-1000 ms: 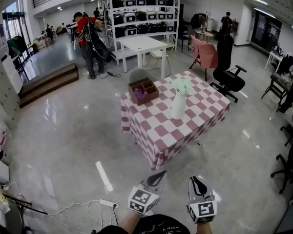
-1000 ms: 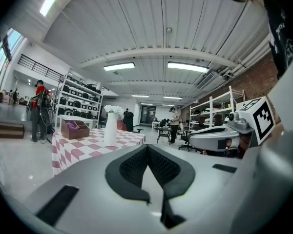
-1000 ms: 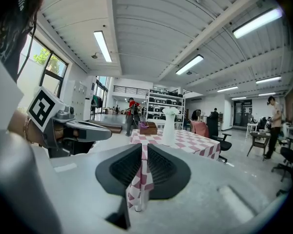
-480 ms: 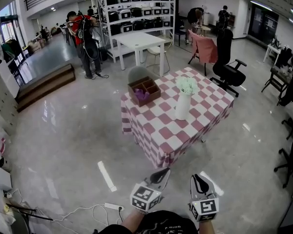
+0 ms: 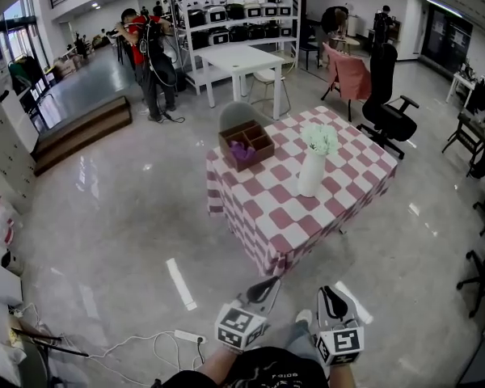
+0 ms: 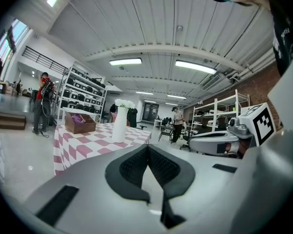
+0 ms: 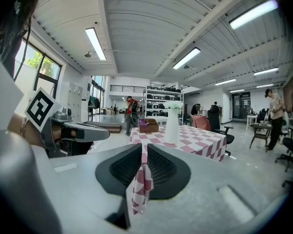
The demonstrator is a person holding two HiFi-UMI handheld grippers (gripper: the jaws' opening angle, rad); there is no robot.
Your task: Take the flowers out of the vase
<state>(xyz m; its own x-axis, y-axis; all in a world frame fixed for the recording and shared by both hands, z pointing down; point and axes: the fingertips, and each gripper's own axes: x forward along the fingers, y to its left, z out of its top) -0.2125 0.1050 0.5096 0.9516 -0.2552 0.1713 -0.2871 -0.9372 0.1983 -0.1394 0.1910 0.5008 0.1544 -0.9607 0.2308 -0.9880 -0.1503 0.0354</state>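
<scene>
A white vase (image 5: 311,175) stands upright on the red-and-white checked table (image 5: 283,221), holding pale white-green flowers (image 5: 319,138). Both grippers hang low at the bottom of the head view, well short of the table and touching nothing. My left gripper (image 5: 271,283) points at the cloth's near corner, and in its own view the left gripper (image 6: 147,147) has its pads meeting, empty. My right gripper (image 5: 327,291) is beside it. In its own view the right gripper (image 7: 144,147) is shut to a thin slit that shows the checked cloth beyond. The vase (image 7: 172,126) is far ahead.
A wooden divided box (image 5: 246,144) with something purple sits at the table's far left corner, with a grey chair (image 5: 241,115) behind. A black office chair (image 5: 388,107) stands to the right. A person in red (image 5: 145,55) stands by shelving. A power strip (image 5: 186,337) and cables lie on the floor at lower left.
The table has drifted slightly right and nearer in the head view. Both grippers keep their place at the bottom edge, jaws unchanged.
</scene>
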